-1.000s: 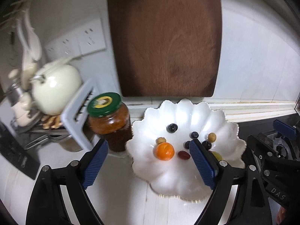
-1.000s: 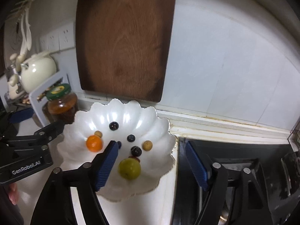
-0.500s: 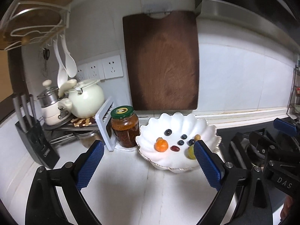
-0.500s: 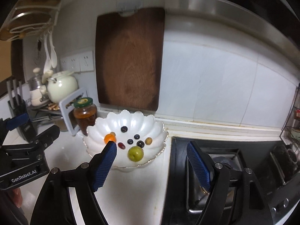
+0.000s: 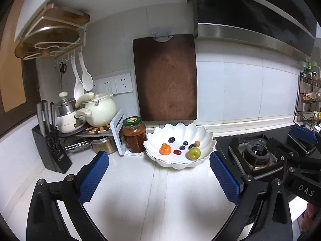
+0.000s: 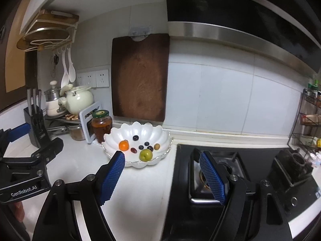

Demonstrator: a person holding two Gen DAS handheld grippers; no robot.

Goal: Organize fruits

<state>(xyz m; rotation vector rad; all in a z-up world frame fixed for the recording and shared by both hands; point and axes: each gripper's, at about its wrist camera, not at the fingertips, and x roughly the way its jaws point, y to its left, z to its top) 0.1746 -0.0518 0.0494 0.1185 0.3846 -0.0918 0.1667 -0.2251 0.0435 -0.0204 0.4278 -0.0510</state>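
Observation:
A white scalloped bowl [image 5: 204,138] [image 6: 160,135] stands on the white counter by the wall. In it lie an orange fruit [image 5: 165,149] [image 6: 123,145], a green fruit [image 5: 194,153] [image 6: 145,154], a red date [image 5: 177,152] [image 6: 133,150], a tan berry [image 5: 197,143] [image 6: 156,146] and several dark berries [image 5: 171,139] [image 6: 136,138]. My left gripper [image 5: 159,176] hangs well in front of the bowl, its jaws opening wide with nothing between them. My right gripper [image 6: 162,175] is open and empty, over the counter's edge beside the stove.
A jar with a green lid [image 5: 134,134] stands left of the bowl, then a white rack [image 5: 118,130], pots [image 5: 100,108] and a knife block [image 5: 52,150]. A brown cutting board [image 5: 166,78] hangs on the wall. The gas stove [image 6: 230,172] lies to the right, a wire shelf [image 6: 309,120] beyond.
Both grippers have pulled back and up from the bowl, which now looks small and far. The left jaws have spread wider. The fruits lie as before.

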